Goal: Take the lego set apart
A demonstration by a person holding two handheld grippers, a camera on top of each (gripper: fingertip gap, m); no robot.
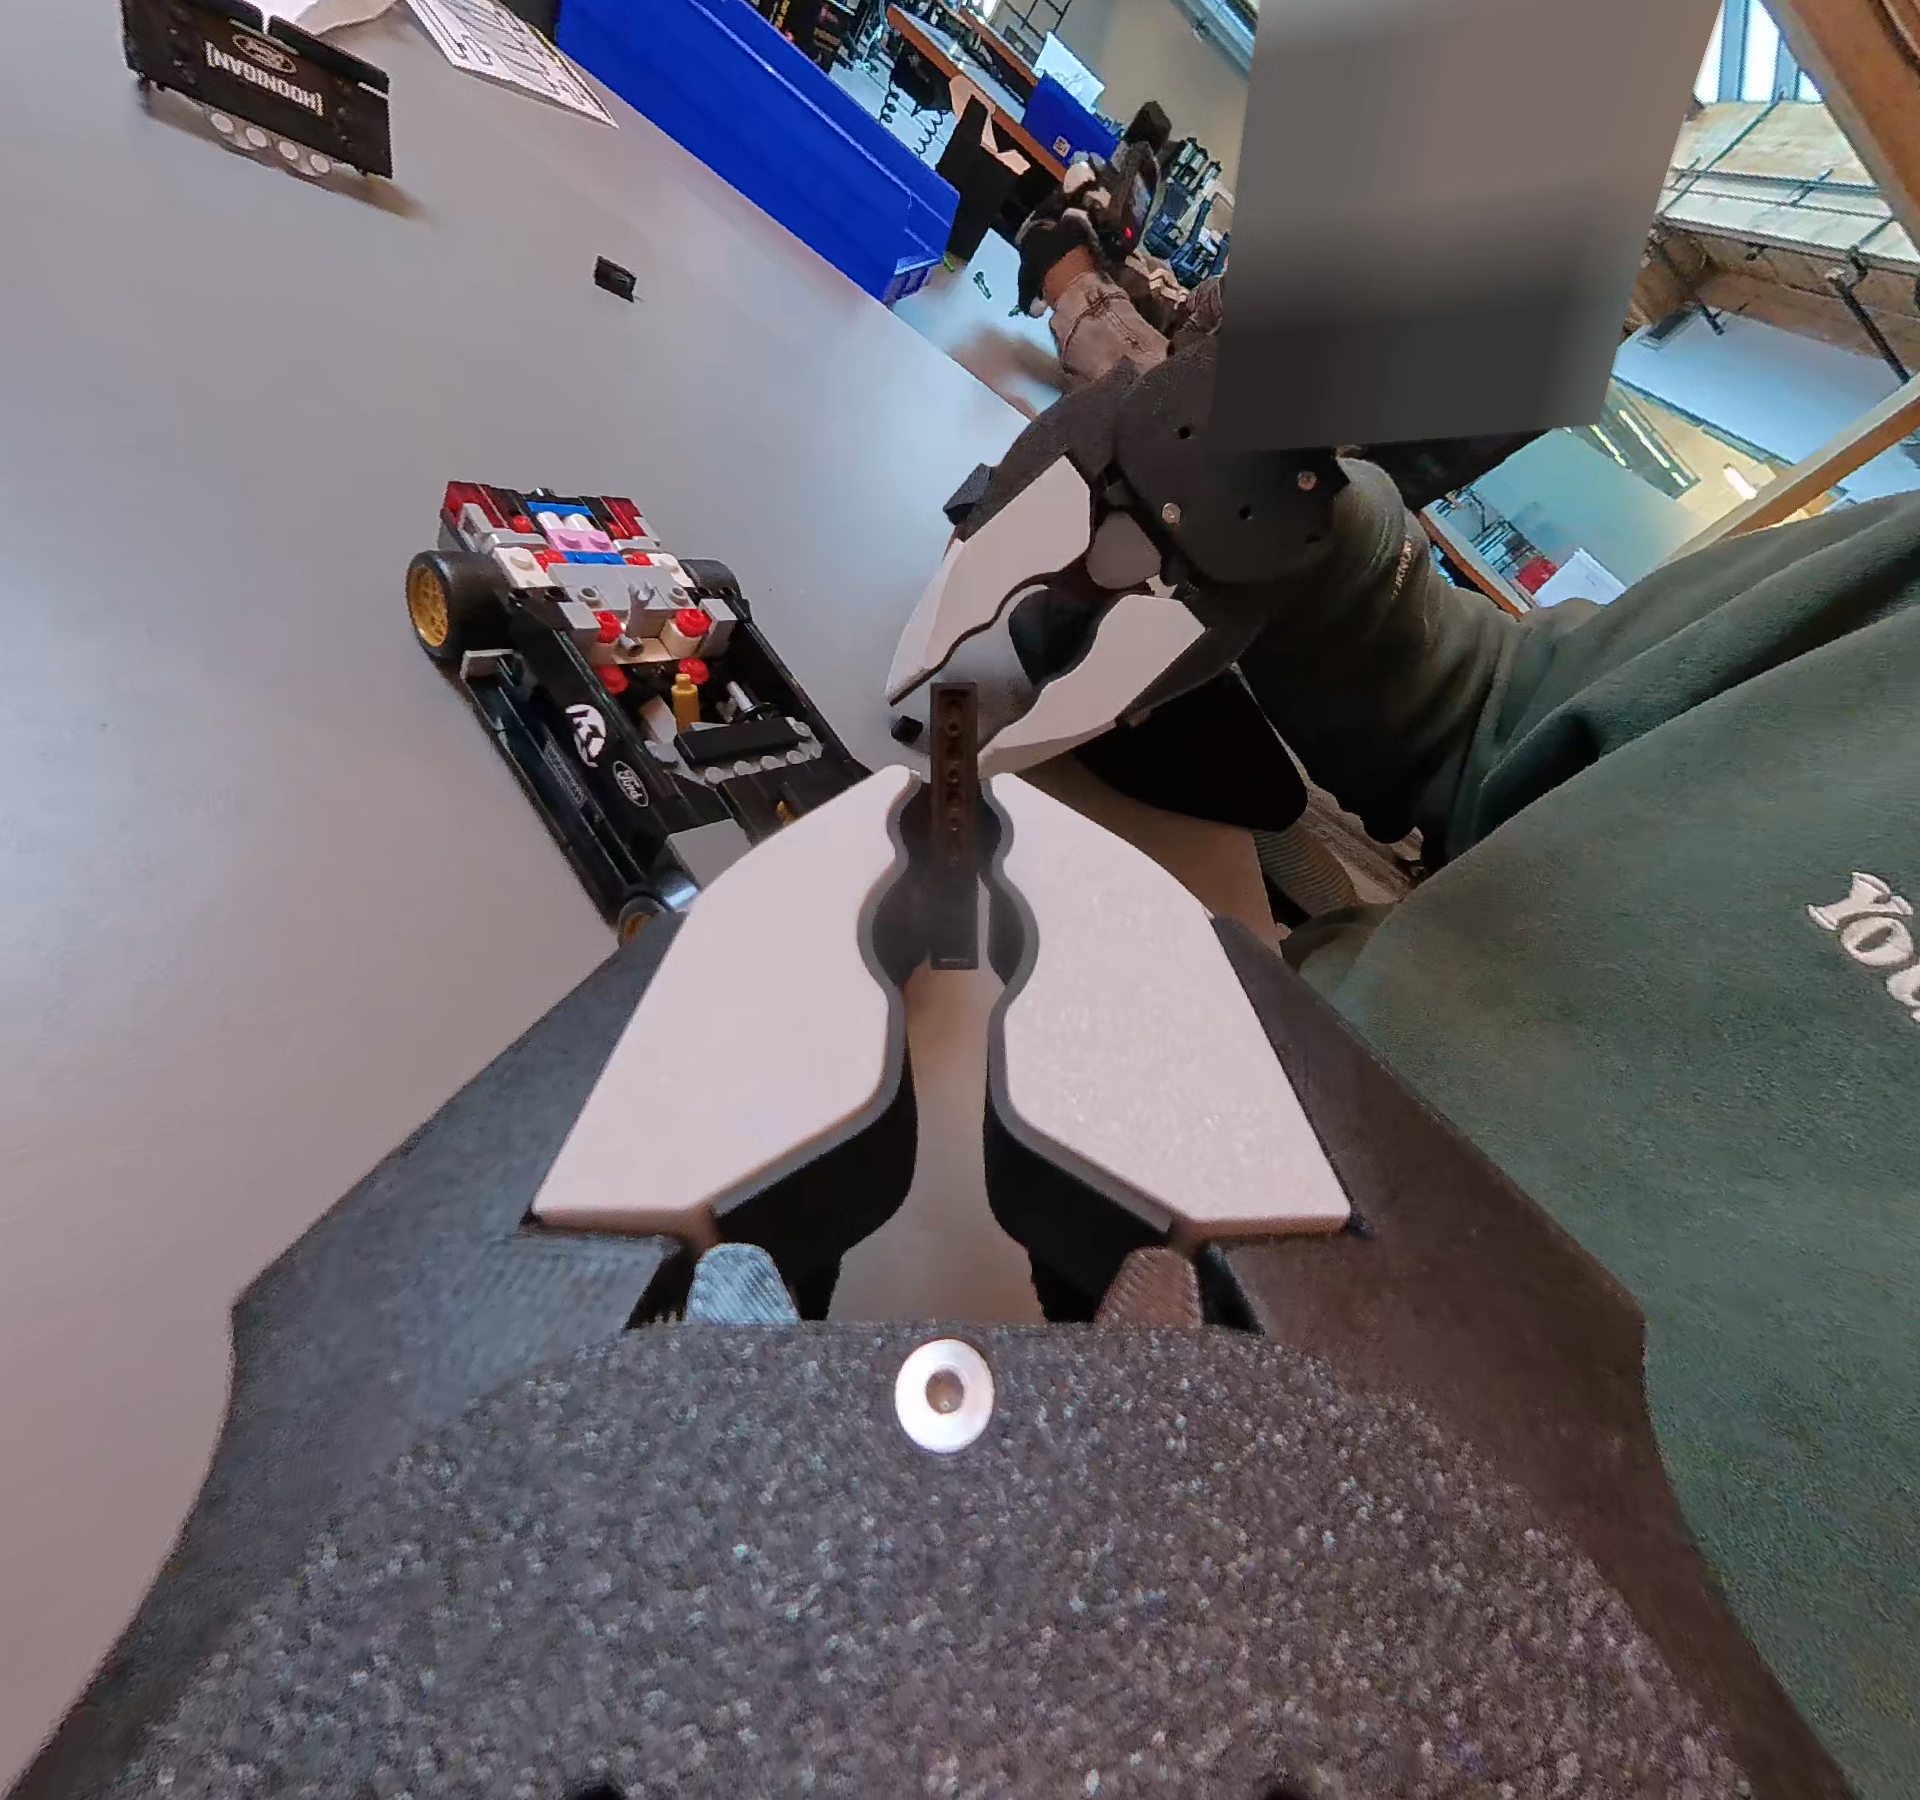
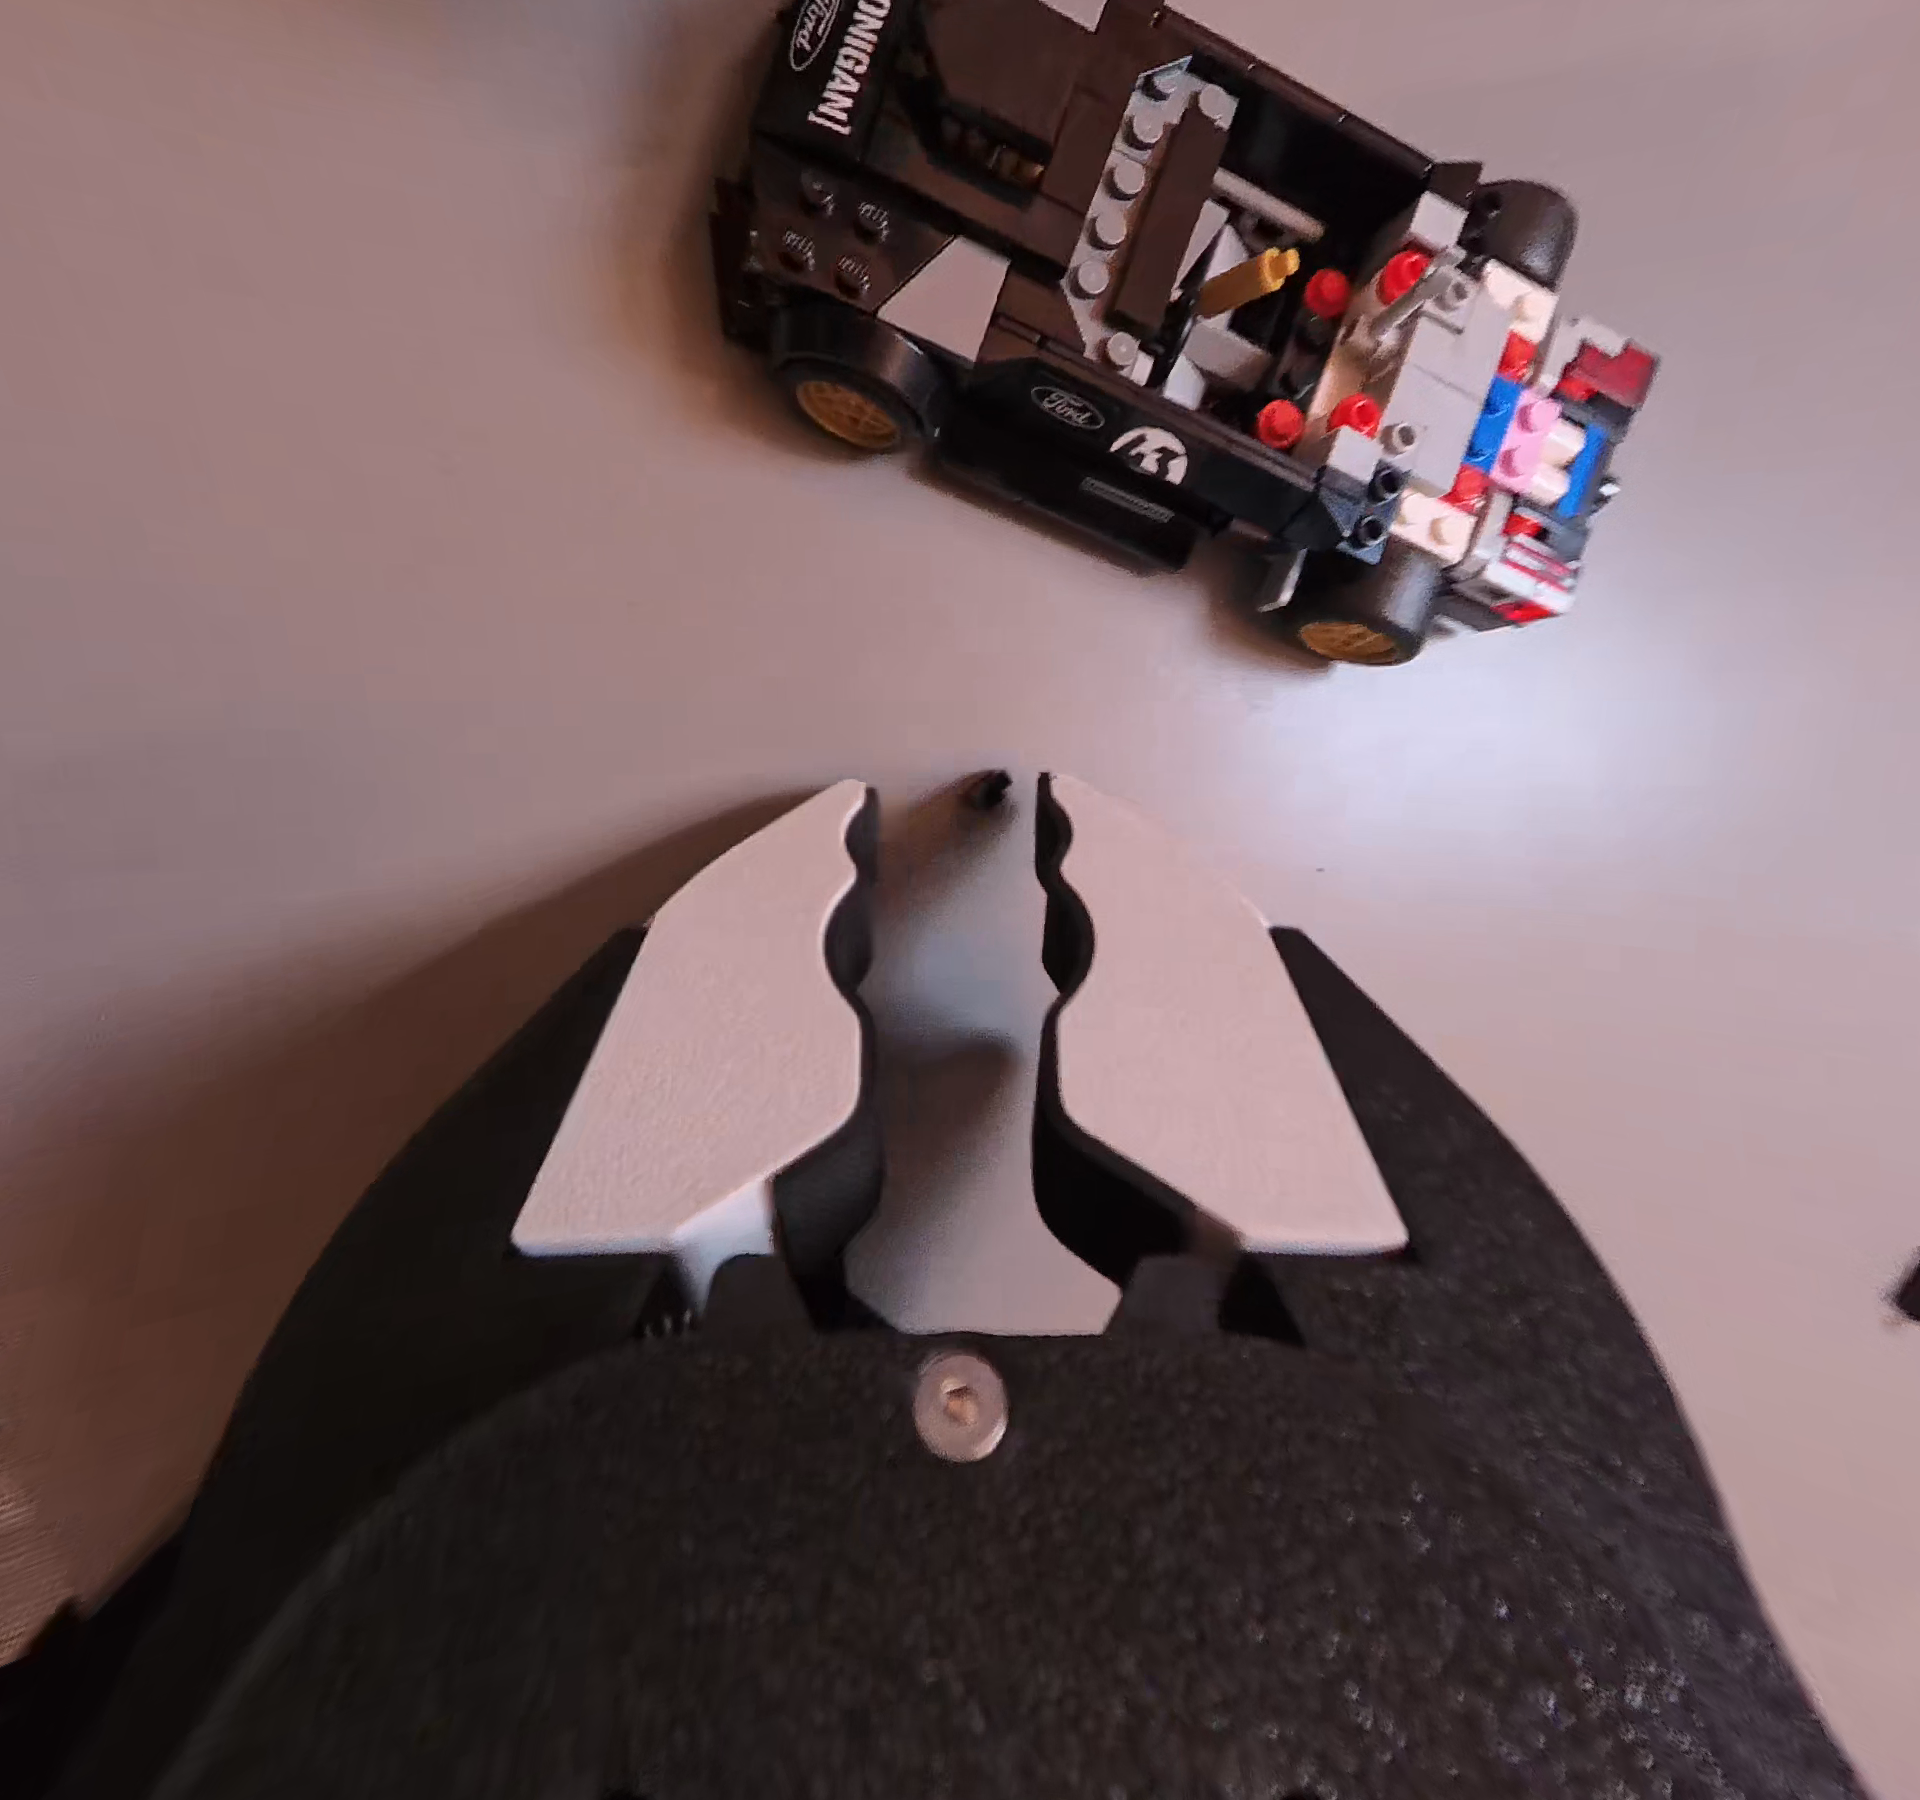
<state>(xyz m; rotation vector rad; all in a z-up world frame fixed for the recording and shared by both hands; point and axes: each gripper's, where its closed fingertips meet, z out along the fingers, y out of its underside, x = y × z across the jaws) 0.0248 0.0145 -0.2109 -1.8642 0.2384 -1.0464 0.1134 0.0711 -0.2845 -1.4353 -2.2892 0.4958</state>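
**Plate pinched in left gripper, car loose on table**

Jaws of the left gripper (image 1: 951, 815) are pressed onto a thin black plate (image 1: 954, 784), held upright, its far end sticking out past the white fingertips (image 1: 831, 877). Just beyond that end sits the right gripper (image 1: 956, 701), angled in from the right, its tips close to the plate; whether they touch it I cannot tell. In its own view the right gripper (image 2: 954, 794) has its jaws spread with nothing between them, and a tiny dark bit (image 2: 992, 786) lies on the table (image 2: 364, 503) just past the tips.

Bare table runs between the right gripper and the car (image 2: 1174, 296), which stands apart on its wheels, roof off, studs and coloured bricks exposed at one end. From the left wrist view the car (image 1: 613, 670) lies left of both grippers, with open surface around it. Farther out rest a small black piece (image 1: 613, 275) and a black panel (image 1: 255, 88), well apart from the car. Table edge runs diagonally behind, against a blue bin (image 1: 748, 98).
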